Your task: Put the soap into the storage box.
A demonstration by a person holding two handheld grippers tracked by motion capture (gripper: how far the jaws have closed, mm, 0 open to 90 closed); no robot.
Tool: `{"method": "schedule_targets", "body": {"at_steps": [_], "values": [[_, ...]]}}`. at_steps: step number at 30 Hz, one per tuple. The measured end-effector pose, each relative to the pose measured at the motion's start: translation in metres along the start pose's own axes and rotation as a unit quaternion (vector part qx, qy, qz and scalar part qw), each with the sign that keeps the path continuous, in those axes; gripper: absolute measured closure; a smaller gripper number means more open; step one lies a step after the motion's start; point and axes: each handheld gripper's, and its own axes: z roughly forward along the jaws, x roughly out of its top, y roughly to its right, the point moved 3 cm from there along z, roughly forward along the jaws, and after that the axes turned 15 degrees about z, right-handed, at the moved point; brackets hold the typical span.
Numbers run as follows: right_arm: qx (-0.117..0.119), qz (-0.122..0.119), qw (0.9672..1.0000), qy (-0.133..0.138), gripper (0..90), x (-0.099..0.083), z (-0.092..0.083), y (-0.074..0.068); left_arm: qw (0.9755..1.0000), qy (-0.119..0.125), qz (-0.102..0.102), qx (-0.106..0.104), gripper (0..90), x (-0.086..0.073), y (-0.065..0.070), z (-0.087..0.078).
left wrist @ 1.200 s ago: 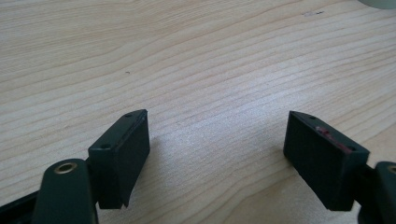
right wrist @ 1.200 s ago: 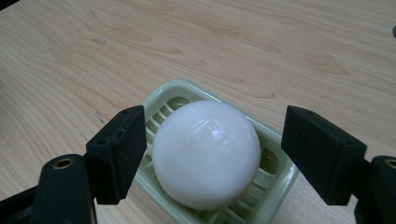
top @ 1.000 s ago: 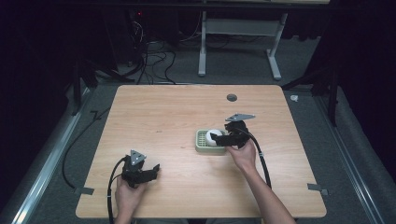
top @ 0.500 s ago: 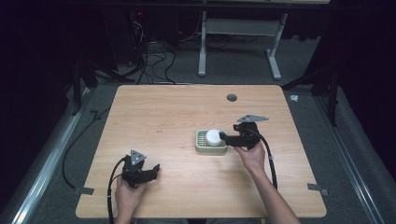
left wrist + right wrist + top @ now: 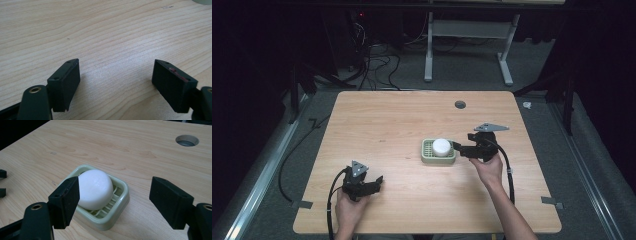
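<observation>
A round white soap [image 5: 441, 146] [image 5: 95, 188] lies in a pale green slatted dish [image 5: 427, 156] [image 5: 117, 217] right of the table's middle. My right gripper [image 5: 457, 148] [image 5: 116, 187] hovers just right of the dish and points at it. Its jaws have just been closing a little, but they stand open with nothing between them, the soap a short way ahead. My left gripper [image 5: 377, 182] [image 5: 116, 82] rests low over bare wood near the front left, open and empty.
A round cable hole [image 5: 460, 104] [image 5: 187, 140] is sunk in the wooden table [image 5: 387, 125] behind the dish. Grey tape patches [image 5: 302, 204] mark the front corners. A cable trails from each gripper toward the front edge. Dark floor surrounds the table.
My right gripper has drawn back to the right, away from the dish. The soap, which was at its jaws, now lies free in the dish. The left gripper has kept still.
</observation>
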Motion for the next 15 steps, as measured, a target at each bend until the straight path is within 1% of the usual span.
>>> {"method": "schedule_targets", "body": {"at_steps": [8, 12, 15], "values": [[-0.002, 0.002, 1.0, 0.005, 25.4, 0.0, -0.012, 0.004, 1.0, 0.0, 0.0, 0.0, 23.0, 0.0, 0.0, 0.0], [-0.003, 0.002, 0.9999, 0.014, 26.1, 0.0, -0.02, 0.007, 1.0, 0.0, 0.0, 0.0, 23.0, 0.0, 0.0, 0.0], [-0.005, 0.006, 0.9999, 0.015, 26.1, -0.002, -0.023, 0.011, 1.0, 0.0, 0.0, 0.0, 23.0, 0.0, 0.0, 0.0]]}}
